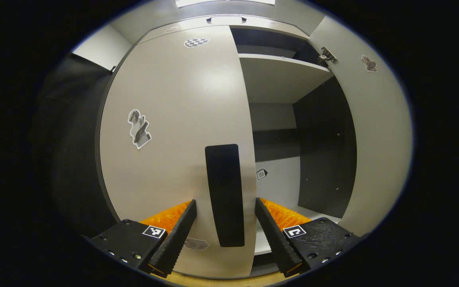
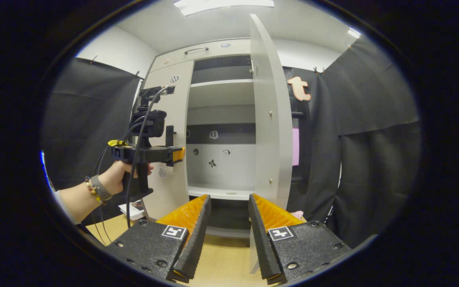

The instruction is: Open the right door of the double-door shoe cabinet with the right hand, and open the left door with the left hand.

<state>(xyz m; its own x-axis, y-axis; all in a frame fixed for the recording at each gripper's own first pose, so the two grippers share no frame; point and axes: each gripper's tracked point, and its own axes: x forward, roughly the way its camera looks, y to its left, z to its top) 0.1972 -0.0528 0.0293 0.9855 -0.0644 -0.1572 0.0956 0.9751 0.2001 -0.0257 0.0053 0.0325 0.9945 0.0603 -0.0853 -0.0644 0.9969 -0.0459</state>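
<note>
The shoe cabinet (image 2: 221, 119) is standing against the booth's back wall, and its right door (image 2: 267, 119) is hanging wide open, edge-on in the right gripper view, baring a pale shelf (image 1: 281, 73) and the dark inner walls. The left door (image 1: 173, 131) is sitting closed, carrying a tall dark handle (image 1: 224, 195) near its inner edge and a few stickers (image 1: 139, 128) on its face. In the left gripper view, the left gripper (image 1: 225, 207) is reaching toward that door with its fingers spread to either side of the handle, not pinching it; whether they are touching the door cannot be told. In the right gripper view a hand (image 2: 120, 175) with a beaded bracelet is holding that same gripper up at the left door's handle. The right gripper (image 2: 228, 203) is hovering back from the cabinet over the wooden floor (image 2: 221, 255), its fingers parted and gripping nothing, just beside the open door's lower edge.
</note>
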